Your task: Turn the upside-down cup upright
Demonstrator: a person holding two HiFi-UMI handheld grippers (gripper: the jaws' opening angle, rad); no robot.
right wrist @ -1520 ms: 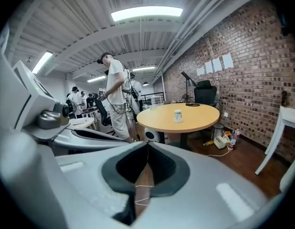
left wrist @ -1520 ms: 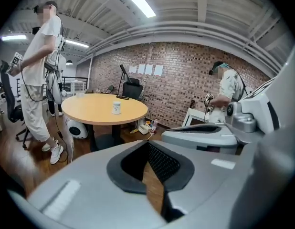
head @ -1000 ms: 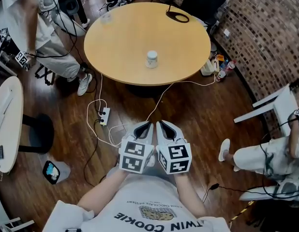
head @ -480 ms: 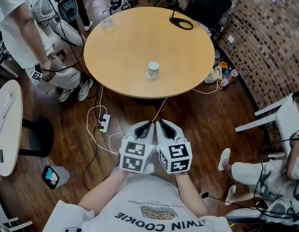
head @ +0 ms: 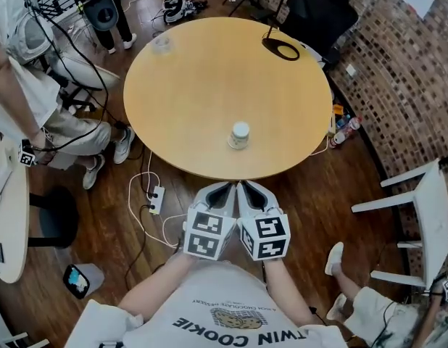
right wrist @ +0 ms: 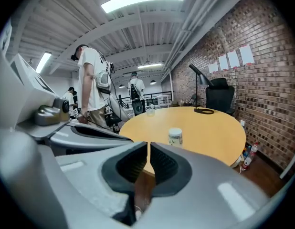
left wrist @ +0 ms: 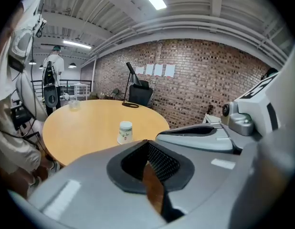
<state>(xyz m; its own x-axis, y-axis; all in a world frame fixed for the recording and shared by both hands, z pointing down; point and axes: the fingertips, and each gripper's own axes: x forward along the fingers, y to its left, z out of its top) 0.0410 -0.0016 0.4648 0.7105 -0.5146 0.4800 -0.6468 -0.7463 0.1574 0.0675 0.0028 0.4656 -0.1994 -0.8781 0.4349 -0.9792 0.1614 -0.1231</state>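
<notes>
A white paper cup (head: 239, 135) stands upside down on the round wooden table (head: 209, 85), near its front edge. It also shows as the cup (left wrist: 125, 131) in the left gripper view and as the cup (right wrist: 175, 137) in the right gripper view. My left gripper (head: 220, 191) and right gripper (head: 246, 189) are held side by side over the floor, just short of the table's edge, both pointing at the cup. The left gripper (left wrist: 146, 145) is shut with nothing held. The right gripper (right wrist: 148, 148) is shut and empty too. Neither touches the cup.
A clear glass (head: 161, 43) sits at the table's far left and a black lamp base (head: 280, 48) at its far right. A person (head: 28, 93) stands left of the table. Cables and a power strip (head: 157, 196) lie on the floor. A white chair (head: 427, 209) stands right.
Both grippers have moved together toward the table, so the table and cup now lie closer in front of them. The person at the left has shifted further left.
</notes>
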